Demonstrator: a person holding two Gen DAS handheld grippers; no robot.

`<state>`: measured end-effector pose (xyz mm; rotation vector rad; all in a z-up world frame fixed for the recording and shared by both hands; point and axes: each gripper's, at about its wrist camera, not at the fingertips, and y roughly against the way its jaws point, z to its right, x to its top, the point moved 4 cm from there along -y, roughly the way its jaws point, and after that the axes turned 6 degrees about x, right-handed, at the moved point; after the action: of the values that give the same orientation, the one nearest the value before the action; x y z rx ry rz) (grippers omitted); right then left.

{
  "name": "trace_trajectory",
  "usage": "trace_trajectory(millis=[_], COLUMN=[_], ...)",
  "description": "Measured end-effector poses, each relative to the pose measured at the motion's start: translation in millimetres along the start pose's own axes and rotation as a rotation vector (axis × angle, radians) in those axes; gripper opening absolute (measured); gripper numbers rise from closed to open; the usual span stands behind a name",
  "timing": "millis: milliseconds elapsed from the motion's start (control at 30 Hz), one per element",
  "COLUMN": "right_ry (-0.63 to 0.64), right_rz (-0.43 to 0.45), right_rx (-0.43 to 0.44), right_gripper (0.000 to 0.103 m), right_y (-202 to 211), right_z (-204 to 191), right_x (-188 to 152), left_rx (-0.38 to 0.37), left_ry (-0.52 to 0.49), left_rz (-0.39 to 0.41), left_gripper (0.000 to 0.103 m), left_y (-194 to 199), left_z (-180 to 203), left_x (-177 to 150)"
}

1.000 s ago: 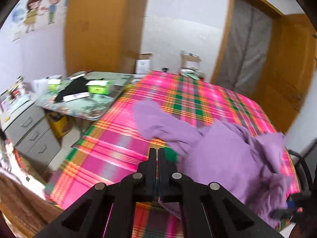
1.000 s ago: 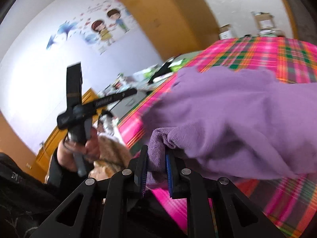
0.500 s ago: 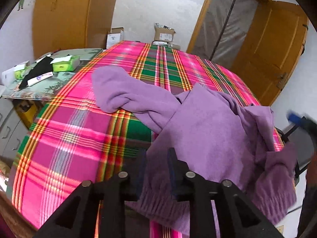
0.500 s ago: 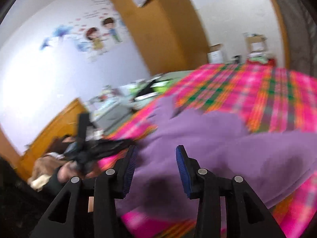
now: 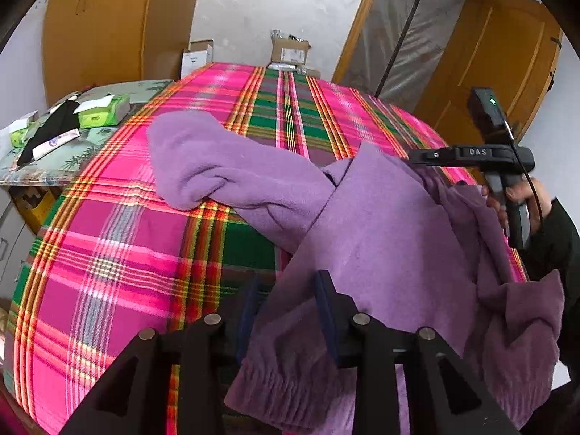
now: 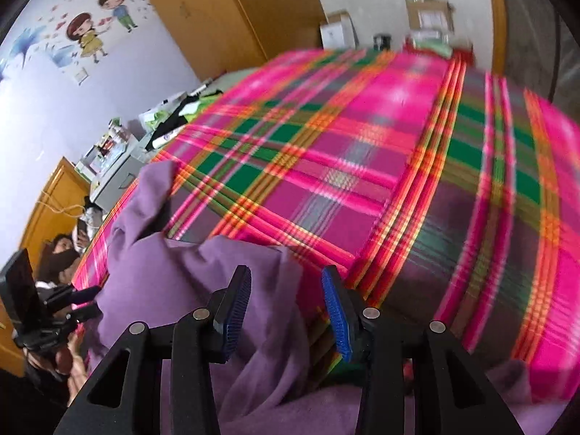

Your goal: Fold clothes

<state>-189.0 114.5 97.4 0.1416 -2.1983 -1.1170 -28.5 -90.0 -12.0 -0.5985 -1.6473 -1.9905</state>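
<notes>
A purple fleece garment (image 5: 380,224) lies crumpled on the pink and green plaid bedspread (image 5: 119,253). One sleeve (image 5: 203,159) stretches to the far left, and the ribbed hem (image 5: 290,380) hangs over the near edge. My left gripper (image 5: 286,308) is open just above the hem, with cloth showing between its fingers. My right gripper (image 6: 286,308) is also open, hovering over a raised fold of the garment (image 6: 203,282) and gripping nothing. A hand holds the right gripper (image 5: 420,156) at the garment's right side. The left gripper (image 6: 90,302) shows at the far left.
A side table (image 5: 72,152) with green boxes and a dark cloth stands left of the bed. Cardboard boxes (image 5: 290,50) sit by the far wall, and a wooden door (image 5: 500,72) is at the right. A grey drawer cabinet (image 6: 119,177) and a seated person (image 6: 61,250) are at the left.
Both grippers went from shut to open. The right one let go of the purple fold and swung toward the bed. The left one moved right, over the garment's hem.
</notes>
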Motion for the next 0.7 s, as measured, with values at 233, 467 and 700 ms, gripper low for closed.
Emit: trace_trajectory(millis=[233, 467, 700], right_ry=[0.014, -0.018, -0.253], right_rz=[-0.061, 0.174, 0.466], right_rx=[0.04, -0.09, -0.297], right_gripper=[0.008, 0.006, 0.006], right_y=[-11, 44, 165], right_z=[-7, -3, 43], right_x=[-10, -3, -49], left_rx=[-0.03, -0.04, -0.114], left_ry=[-0.041, -0.016, -0.077], left_rz=[-0.033, -0.03, -0.021], left_gripper=[0.028, 0.005, 0.004], left_y=[-13, -10, -6], left_z=[11, 15, 47], left_x=[-1, -2, -4])
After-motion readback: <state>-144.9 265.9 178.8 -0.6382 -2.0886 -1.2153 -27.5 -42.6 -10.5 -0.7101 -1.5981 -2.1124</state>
